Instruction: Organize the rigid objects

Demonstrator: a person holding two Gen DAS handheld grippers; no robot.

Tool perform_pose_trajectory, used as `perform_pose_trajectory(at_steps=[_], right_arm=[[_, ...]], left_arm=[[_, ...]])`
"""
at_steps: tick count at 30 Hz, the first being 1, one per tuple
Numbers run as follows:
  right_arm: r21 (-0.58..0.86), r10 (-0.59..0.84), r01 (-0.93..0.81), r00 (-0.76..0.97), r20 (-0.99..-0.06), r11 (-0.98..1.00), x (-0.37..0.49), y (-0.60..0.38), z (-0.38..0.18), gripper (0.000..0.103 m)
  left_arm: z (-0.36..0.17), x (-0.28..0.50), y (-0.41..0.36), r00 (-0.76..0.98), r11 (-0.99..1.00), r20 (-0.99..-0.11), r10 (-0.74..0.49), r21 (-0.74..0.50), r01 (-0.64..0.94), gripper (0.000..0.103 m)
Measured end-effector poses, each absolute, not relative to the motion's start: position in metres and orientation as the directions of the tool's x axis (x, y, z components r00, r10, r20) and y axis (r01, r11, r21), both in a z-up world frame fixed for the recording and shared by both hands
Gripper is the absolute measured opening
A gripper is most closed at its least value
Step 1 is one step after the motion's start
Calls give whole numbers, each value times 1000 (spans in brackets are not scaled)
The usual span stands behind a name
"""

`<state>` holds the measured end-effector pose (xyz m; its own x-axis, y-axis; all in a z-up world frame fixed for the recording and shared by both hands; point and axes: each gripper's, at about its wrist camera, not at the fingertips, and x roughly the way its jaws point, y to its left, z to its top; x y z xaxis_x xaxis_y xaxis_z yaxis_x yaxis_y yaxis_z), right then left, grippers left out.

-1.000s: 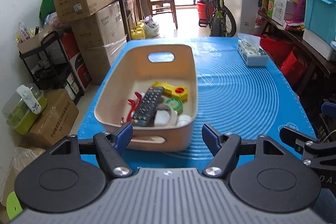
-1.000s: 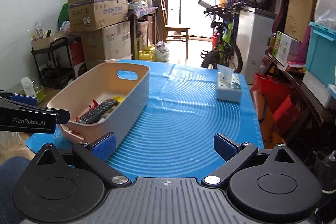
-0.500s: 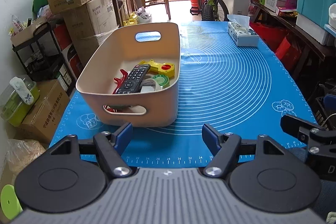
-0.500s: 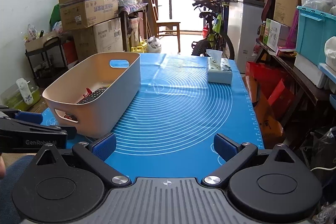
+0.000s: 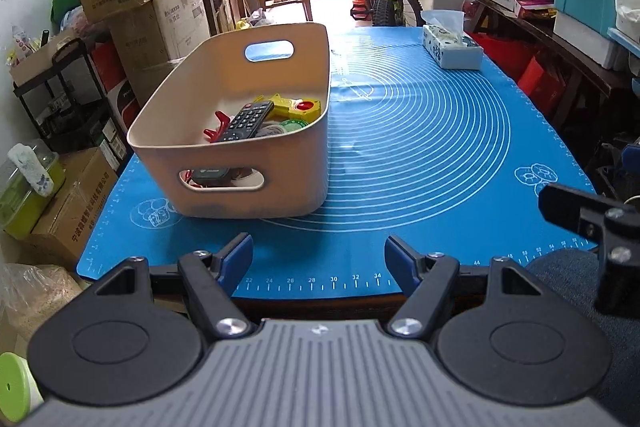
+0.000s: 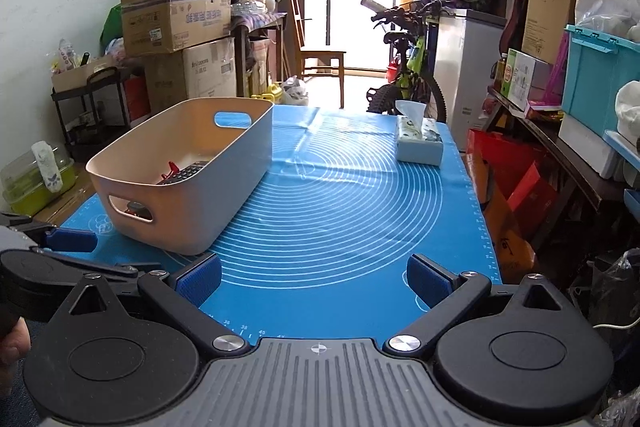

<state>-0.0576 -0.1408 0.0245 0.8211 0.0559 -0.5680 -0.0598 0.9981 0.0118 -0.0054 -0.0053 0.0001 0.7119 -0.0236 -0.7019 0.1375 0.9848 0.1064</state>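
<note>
looks basically done | remote [image 5: 244,120], yellow toy [image 5: 296,107] and other bits sit in the beige bin [image 5: 256,163] | mat [image 5: 420,147] bare except tissue box [image 5: 452,45] | left gripper [image 5: 319,259] and right gripper [image 6: 314,277] both wide open, holding nothing

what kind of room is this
Probably a cluttered home storage or spare room: stacked cardboard boxes along the wall, a bicycle parked by the balcony door, and a table under a blue mat.
</note>
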Motion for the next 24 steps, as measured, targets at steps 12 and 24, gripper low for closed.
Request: perform_pose_trajectory(at_steps=[12,24], right_arm=[[1,46,-56,826,-562,998,-59,-140,23,98],[3,36,-41,826,-562,999,-59,-141,23,98]], left_arm=[[0,-5,-2,716,988,-697,-29,90,129,73],[0,-6,0,719,988,-695,-36,81,128,73]])
